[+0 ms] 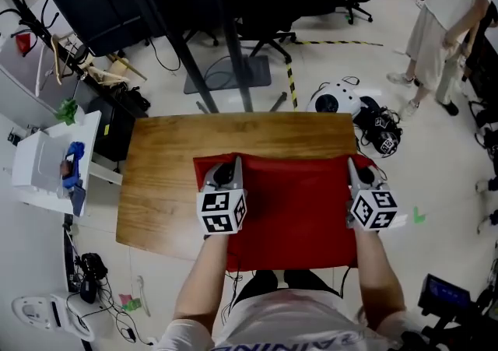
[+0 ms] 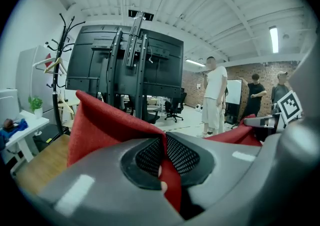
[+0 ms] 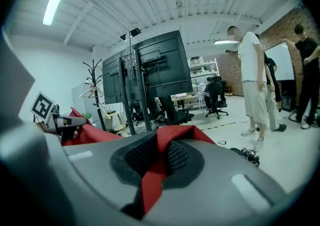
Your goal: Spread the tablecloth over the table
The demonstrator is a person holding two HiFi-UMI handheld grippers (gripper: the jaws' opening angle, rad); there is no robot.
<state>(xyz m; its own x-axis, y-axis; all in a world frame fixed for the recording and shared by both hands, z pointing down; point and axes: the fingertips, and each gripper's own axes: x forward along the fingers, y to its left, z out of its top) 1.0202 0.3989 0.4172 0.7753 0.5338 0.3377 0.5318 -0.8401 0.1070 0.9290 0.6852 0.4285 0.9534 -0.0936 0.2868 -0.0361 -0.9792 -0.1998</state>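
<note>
Workshop clutter surrounds the rectangular wooden table: a tall black screen stand, an office chair and a bystander in pale clothes. At the table, a person is working a red fabric tablecloth into place. The left gripper and the right gripper each have their jaws closed hard on a far corner of the cloth. Both gripper views show a red fold pinched between the dark textured pads.

The two corners are held well apart, which seems to be what keeps the far edge stretched and level between them instead of sagging into a bunch. Thin fabric slips easily, and that probably explains why each fold sits deep between the pads and not at their tips.

The cloth lies over the middle and right of the tabletop. Its near edge hangs off the side closest to the person, and its right edge is about level with the table's right end. The far strip of wood and a broad area on the left are bare (roughly half the top, by the look of it), so the job appears only partly done. Covering the rest would likely mean carrying both corners away from the person and toward the left, keeping the edge taut.
</note>
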